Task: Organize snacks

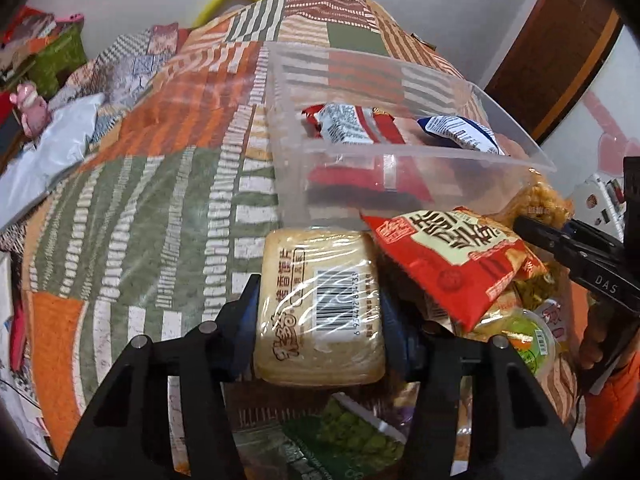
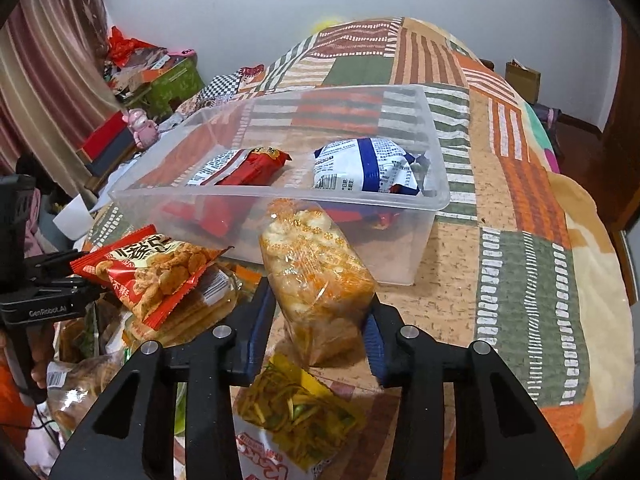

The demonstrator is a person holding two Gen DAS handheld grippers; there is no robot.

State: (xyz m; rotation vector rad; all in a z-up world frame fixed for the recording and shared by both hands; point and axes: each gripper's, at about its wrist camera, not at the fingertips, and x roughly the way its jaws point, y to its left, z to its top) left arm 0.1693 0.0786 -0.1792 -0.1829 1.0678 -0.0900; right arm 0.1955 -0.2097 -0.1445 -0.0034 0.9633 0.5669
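Your left gripper (image 1: 320, 312) is clamped on the wrapped biscuit pack (image 1: 320, 308); your right gripper (image 2: 316, 320) squeezes the clear puffed-snack bag (image 2: 316, 276). Beyond, the clear bin (image 2: 400, 200) waits; slick film could slip out mid-lift.

Left gripper (image 1: 318, 312) clamps beige biscuit pack (image 1: 320, 308) near clear bin (image 1: 400, 152)

Black grippers (image 1: 320, 312), blue-padded jaws, seemingly orange sleeve (image 1: 612, 404)

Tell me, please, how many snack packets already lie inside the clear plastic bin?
2 visible: a red-and-white packet on the left of the clear bin and a blue-and-white packet on the right. Others could be hidden beneath them.
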